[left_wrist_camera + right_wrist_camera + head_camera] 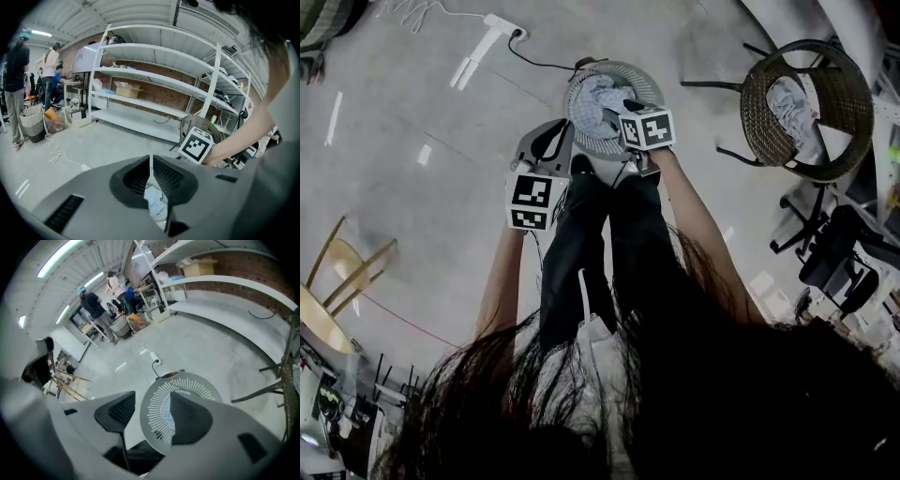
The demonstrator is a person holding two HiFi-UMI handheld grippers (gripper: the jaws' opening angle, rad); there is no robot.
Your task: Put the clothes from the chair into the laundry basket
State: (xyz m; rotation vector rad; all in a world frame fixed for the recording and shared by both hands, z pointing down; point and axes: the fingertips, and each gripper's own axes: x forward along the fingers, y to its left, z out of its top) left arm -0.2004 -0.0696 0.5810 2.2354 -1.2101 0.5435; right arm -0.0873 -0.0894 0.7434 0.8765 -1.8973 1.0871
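The wicker chair, well apart from the laundry basket at the person's feet, holds one pale crumpled garment, likely soft and light, best pinched at a raised fold, while the right tongs gape empty over the basket and the left tongs are clamped on pale striped cloth.

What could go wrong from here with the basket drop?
1. The left gripper is shut on a pale blue cloth at the edge of the round grey slotted laundry basket; released here, it may land on the floor.
2. A white garment lies on the dark wicker chair; it could get missed.
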